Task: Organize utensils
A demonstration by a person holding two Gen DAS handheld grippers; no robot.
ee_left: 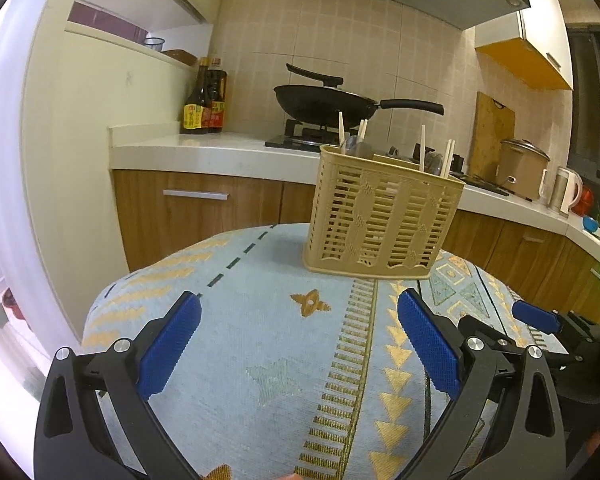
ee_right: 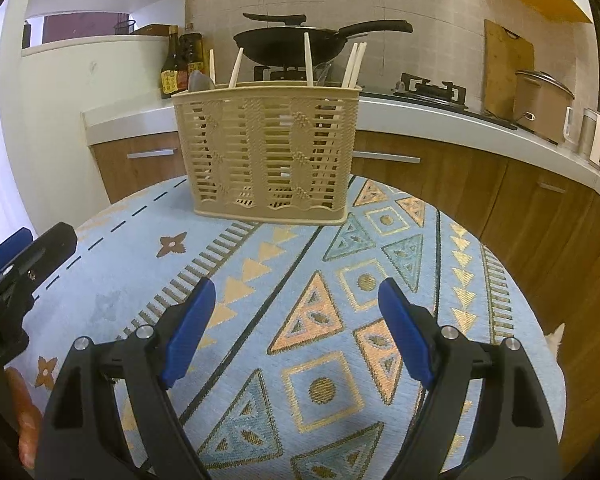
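Utensil basket (ee_right: 267,156) stands upright at the tabletop's (ee_right: 260,280) far edge, chopsticks (ee_right: 308,60) upright inside. It lies dead ahead of the right gripper (ee_right: 296,332), ahead-right of the left gripper (ee_left: 300,344). Both sets of fingers are spread wide, holding nothing. The right looks better aligned.

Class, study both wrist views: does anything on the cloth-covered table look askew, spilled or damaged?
Nothing stands out. The utensil basket stands upright on the tablecloth, chopsticks leaning loosely inside it. Both the left gripper and the right gripper are open and empty.
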